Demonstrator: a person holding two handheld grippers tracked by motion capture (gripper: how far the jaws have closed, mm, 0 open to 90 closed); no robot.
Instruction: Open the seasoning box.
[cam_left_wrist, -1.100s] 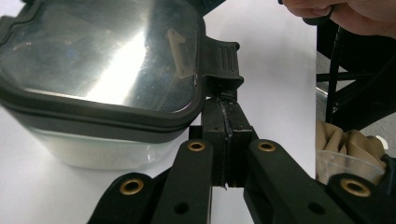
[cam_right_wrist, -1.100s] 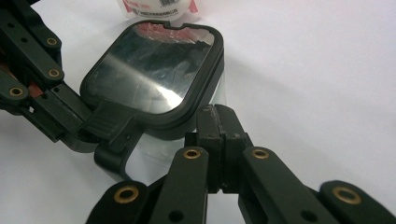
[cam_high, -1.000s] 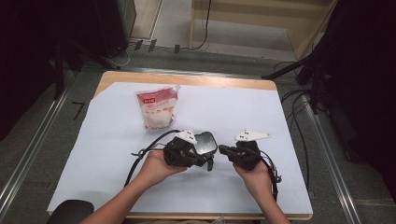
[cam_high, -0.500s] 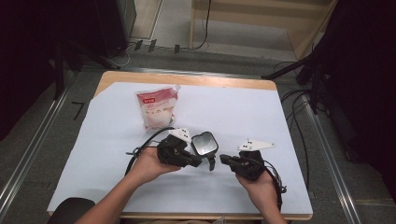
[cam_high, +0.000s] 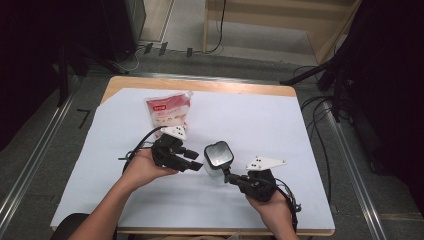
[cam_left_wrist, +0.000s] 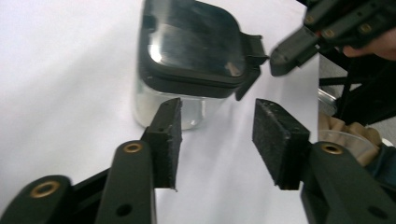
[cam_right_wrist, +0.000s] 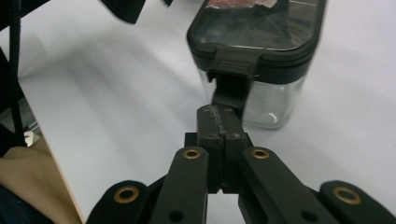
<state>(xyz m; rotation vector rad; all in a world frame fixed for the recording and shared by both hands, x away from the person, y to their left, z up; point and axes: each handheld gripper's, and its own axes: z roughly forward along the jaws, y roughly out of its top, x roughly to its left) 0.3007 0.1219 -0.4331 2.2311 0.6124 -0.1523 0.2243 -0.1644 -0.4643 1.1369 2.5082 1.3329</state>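
Clear container (cam_high: 218, 159) with black lid stands upright on the white sheet (cam_high: 260, 120), toward the desk's near edge, about mid-width. Right gripper (cam_high: 231, 176): jaws fully closed, pinching the lid's latch tab (cam_right_wrist: 229, 93). Left gripper (cam_high: 192, 159): jaws have just been opening, now roughly half spread, nothing between the pads (cam_left_wrist: 169, 135), just beside the container's left side, not touching. Snack pouch (cam_high: 167, 111) lies near the desk's far-left corner.

Clear glossy container (cam_left_wrist: 187, 100) under black plastic lid (cam_left_wrist: 196, 46); matt white table cover (cam_high: 260, 120).
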